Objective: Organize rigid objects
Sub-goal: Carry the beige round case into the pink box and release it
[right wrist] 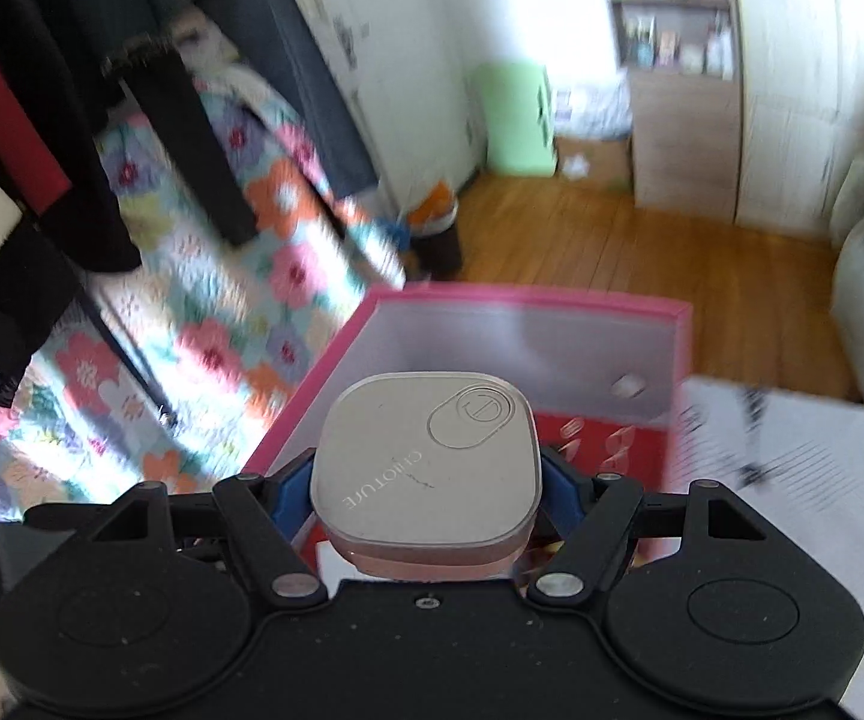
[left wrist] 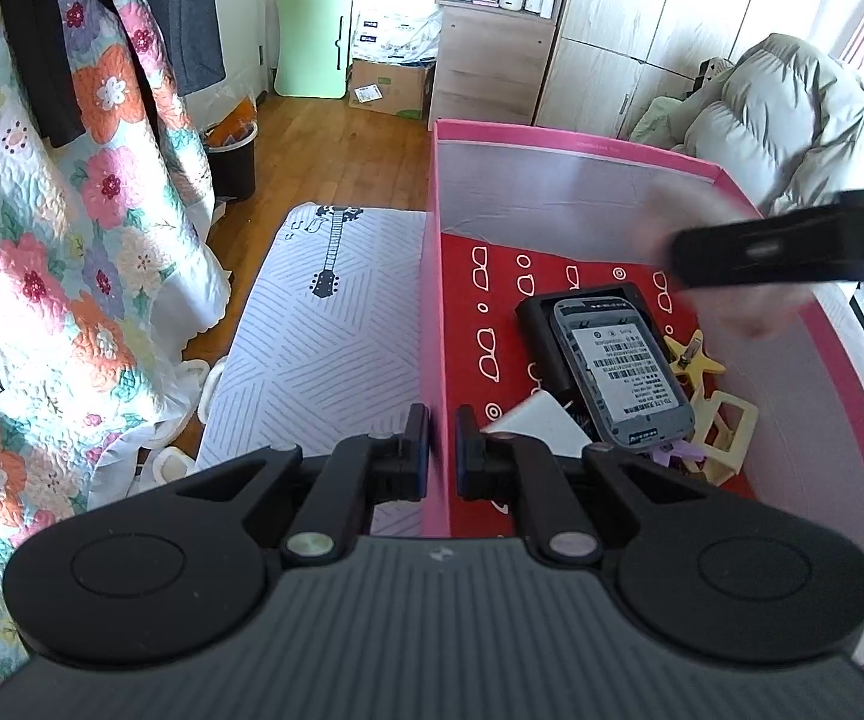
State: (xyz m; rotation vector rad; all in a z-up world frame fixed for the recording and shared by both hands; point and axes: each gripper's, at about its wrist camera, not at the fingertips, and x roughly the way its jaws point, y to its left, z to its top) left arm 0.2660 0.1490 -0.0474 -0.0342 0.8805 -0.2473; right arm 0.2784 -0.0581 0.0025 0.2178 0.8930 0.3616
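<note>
A rounded-square silver gadget [right wrist: 426,459] sits clamped in the right gripper [right wrist: 426,498], its blue-padded fingers [right wrist: 289,495] pressed to the case's two opposite side edges, just ahead of the gripper body and above the near end of a pink box [right wrist: 681,324]. The case appears to be hard plastic or metal: stiff, probably light, and smooth enough to slip if the squeeze eases, so the flat side walls look like the sound place to hold it, as now. Its top is matte silver-grey with a raised oval button toward the far right corner and faint lettering along one side; a pinkish lower half shows beneath the lid line.

The left gripper [left wrist: 443,453] has its jaws drawn narrow around the box's left wall [left wrist: 435,324], one finger outside, one inside; whether they actually pinch the cardboard cannot be told. Ahead and to the right of it, on the red patterned floor of the box, lie a grey phone [left wrist: 621,369] with a barcode label, a dark slab [left wrist: 543,336] beneath it, a yellow star-shaped piece [left wrist: 693,360], a cream frame [left wrist: 726,432] and a white wedge-shaped piece [left wrist: 537,417]. A blurred black bar [left wrist: 792,249] crosses above the far right of the box.
</note>
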